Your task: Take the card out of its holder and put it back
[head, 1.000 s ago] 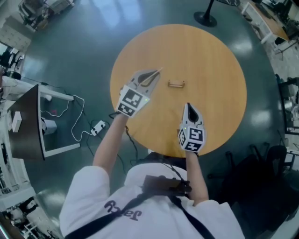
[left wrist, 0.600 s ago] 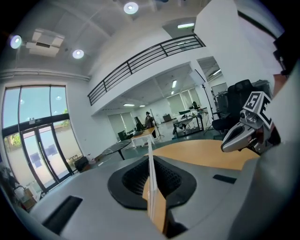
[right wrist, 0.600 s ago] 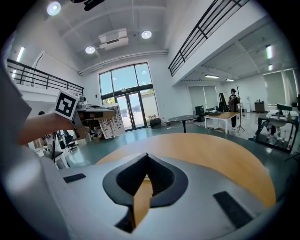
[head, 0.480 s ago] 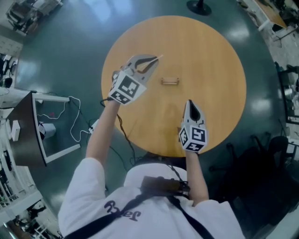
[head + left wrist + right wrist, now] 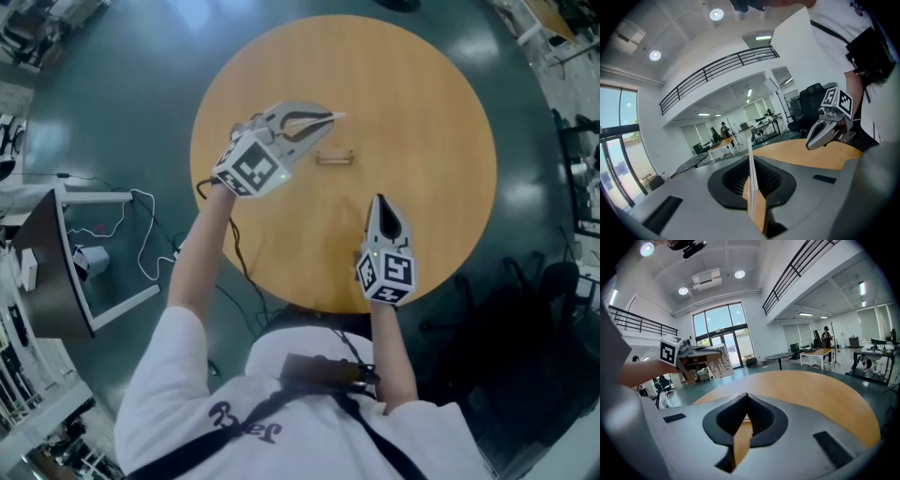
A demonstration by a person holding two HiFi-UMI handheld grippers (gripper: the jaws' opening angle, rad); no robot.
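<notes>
The small wooden card holder (image 5: 333,157) lies near the middle of the round wooden table (image 5: 431,112), with no card in it. My left gripper (image 5: 323,119) is just behind and left of the holder, shut on the thin white card (image 5: 332,116). In the left gripper view the card (image 5: 751,173) stands edge-on, pinched between the jaws. My right gripper (image 5: 380,203) rests near the table's front, shut with nothing in it, a short way in front and to the right of the holder. The right gripper (image 5: 746,397) shows only bare table beyond its jaws.
The table stands on a dark green floor. At the left are a dark cabinet (image 5: 52,272) and white cables (image 5: 141,234). Black chairs (image 5: 553,291) stand at the right. From the left gripper view the right gripper (image 5: 829,129) shows over the table edge.
My left gripper has carried the card to the right, from left of the holder to just behind it. The right gripper has stayed in place.
</notes>
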